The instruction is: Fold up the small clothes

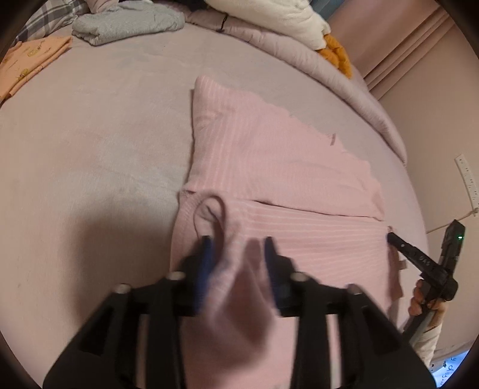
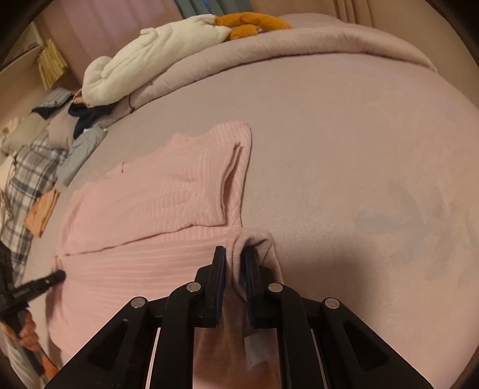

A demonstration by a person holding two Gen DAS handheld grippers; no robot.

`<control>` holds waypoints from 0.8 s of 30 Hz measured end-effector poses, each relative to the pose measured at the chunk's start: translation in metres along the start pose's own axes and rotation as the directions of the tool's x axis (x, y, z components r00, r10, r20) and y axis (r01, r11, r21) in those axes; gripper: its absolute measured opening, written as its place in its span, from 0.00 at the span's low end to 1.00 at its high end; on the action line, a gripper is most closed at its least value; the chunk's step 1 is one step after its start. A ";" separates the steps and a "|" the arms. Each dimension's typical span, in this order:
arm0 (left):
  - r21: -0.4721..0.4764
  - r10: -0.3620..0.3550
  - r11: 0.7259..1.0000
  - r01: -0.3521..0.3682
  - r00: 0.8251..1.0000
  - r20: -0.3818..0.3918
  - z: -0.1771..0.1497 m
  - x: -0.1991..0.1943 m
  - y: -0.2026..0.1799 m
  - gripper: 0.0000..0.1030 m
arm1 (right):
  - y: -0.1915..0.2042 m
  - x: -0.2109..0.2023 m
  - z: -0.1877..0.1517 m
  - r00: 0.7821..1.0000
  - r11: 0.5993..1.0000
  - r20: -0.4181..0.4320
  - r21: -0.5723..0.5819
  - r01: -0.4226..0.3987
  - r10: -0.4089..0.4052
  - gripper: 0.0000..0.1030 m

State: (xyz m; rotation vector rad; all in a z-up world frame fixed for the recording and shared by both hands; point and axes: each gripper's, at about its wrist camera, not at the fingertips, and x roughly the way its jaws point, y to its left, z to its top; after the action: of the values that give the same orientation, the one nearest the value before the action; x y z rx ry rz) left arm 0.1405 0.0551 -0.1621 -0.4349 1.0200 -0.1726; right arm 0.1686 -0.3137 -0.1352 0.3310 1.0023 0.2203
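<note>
A pink ribbed garment lies spread on the mauve bed sheet, its near part doubled over the far part. My left gripper hovers at the garment's near left corner. Its blue pads stand well apart and a loose hump of pink cloth sits between them, not pinched. My right gripper is at the near right corner, jaws narrowly apart, with a slack fold and cuff of the cloth between the pads. Each gripper shows in the other's view, the right gripper and the left gripper, each held by a hand.
A folded grey garment and an orange cloth lie at the far left of the bed. A rolled mauve quilt, a white plush, an orange plush and plaid fabric line the far side.
</note>
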 end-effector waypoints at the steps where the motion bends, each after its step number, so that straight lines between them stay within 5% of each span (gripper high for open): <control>1: 0.013 0.005 1.000 -0.006 1.000 0.017 -0.002 -0.008 -0.002 0.56 | 0.000 -0.004 0.000 1.000 1.000 0.006 -0.004 0.020 -0.020 0.34; 2: 0.026 0.015 1.000 -0.016 0.999 0.029 -0.005 -0.013 -0.005 0.64 | -0.001 -0.010 -0.001 0.999 1.000 0.020 -0.008 0.029 -0.029 0.46; 5: 0.042 0.021 0.999 -0.024 0.997 0.072 -0.018 -0.034 -0.003 0.69 | -0.007 -0.029 -0.008 0.998 1.000 0.059 -0.017 0.026 -0.025 0.53; 17: -0.042 -0.026 0.999 0.025 1.000 -0.012 -0.072 -0.038 0.024 0.70 | -0.045 -0.047 -0.064 1.000 0.994 0.002 0.109 -0.026 0.026 0.55; 24: -0.065 -0.097 0.993 0.095 0.995 -0.025 -0.083 -0.034 0.024 0.57 | -0.039 -0.046 -0.073 0.995 0.986 0.008 0.137 -0.097 0.096 0.51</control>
State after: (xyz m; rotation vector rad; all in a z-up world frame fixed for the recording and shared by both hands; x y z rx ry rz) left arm 0.0505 0.0658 -0.1823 -0.5414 1.0345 -0.2335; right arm 0.0840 -0.3529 -0.1499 0.5055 1.0033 0.2394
